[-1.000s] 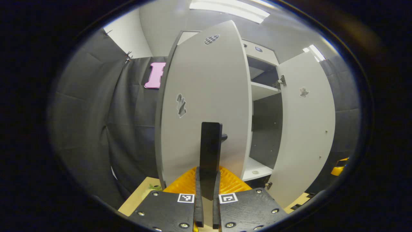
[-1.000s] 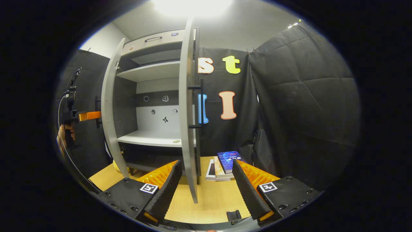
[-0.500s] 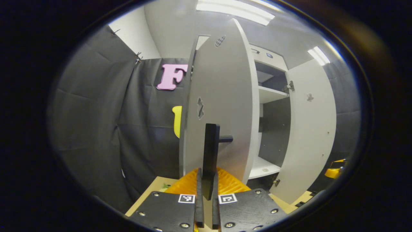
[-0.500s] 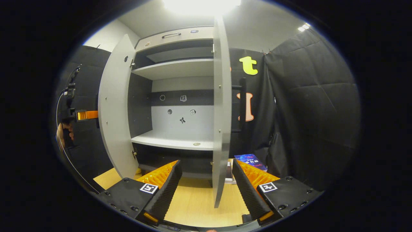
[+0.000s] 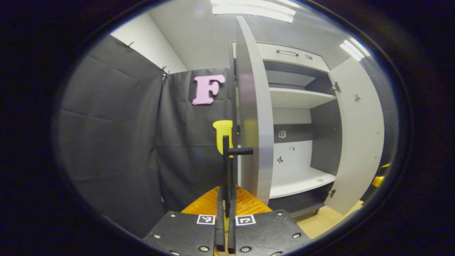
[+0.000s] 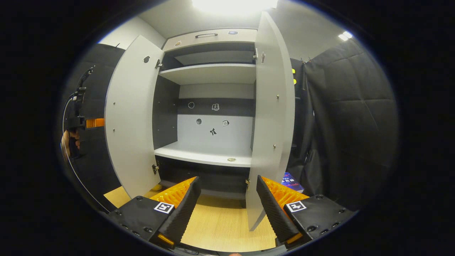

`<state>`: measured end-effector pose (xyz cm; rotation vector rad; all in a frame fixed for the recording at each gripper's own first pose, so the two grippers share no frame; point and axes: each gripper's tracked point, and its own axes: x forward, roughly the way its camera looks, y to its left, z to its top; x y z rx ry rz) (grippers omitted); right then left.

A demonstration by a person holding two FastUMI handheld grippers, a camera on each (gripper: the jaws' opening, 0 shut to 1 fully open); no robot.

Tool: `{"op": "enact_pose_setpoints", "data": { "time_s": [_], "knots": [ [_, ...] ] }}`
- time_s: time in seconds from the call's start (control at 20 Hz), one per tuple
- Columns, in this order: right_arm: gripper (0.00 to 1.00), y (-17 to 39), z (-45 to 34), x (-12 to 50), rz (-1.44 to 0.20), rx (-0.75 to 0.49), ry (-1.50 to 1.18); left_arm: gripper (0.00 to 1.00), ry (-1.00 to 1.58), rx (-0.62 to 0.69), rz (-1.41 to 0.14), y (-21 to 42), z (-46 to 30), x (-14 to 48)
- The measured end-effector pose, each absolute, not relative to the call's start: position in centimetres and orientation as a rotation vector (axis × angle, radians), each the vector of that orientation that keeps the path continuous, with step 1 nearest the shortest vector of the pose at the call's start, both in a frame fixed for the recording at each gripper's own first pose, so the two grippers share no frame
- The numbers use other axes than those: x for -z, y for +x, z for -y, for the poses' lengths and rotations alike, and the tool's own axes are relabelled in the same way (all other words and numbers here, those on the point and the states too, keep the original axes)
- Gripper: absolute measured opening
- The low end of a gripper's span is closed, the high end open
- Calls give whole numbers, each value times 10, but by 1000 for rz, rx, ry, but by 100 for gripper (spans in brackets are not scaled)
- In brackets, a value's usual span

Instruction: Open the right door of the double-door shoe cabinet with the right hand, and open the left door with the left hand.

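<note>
Grey shoe cabinet (image 6: 213, 71), doors wide

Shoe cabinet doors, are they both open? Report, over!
Left gripper shut on left door handle. Right gripper open, holding nothing. Left door and right door both swung wide. Nothing blocking them.

Black cloth (image 6: 348, 117) drapes the booth on both sides, pinned beneath a white wall (image 5: 160, 49) and grey ceiling (image 5: 202, 32) (strip lights (image 5: 252, 7) glaring overhead), above a pale wooden worktop (image 6: 220, 227).
</note>
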<state>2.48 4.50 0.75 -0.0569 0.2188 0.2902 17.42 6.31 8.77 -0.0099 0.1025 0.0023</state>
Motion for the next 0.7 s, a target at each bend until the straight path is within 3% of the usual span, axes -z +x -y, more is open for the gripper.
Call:
{"op": "enact_pose_setpoints", "data": {
  "time_s": [0.05, 0.15, 0.2, 0.25, 0.3, 0.35, 0.4, 0.6, 0.7],
  "knots": [
    [95, 24, -49, -8, -214, -287, -59, 6, -37, 31, -100, 171, -53, -88],
    [100, 24, -53, -13, -210, -277, -66, 2, -65, 62, -88, 169, -47, -90],
    [100, 24, -55, -13, -206, -269, -68, 6, -57, 68, -80, 169, -48, -91],
    [96, 23, -57, -16, -198, -259, -69, 6, -53, 76, -75, 169, -48, -91],
    [96, 22, -58, -20, -189, -251, -71, 2, -51, 78, -68, 168, -48, -92],
    [100, 20, -58, -24, -178, -244, -73, 6, -49, 84, -64, 166, -47, -92],
    [97, 19, -59, -28, -167, -239, -75, 2, -46, 87, -60, 163, -47, -93],
    [99, 13, -55, -35, -153, -241, -77, 6, -41, 74, -62, 149, -45, -90],
    [98, 11, -48, -39, -135, -242, -79, 2, -35, 59, -62, 143, -44, -89]
  ]
}}
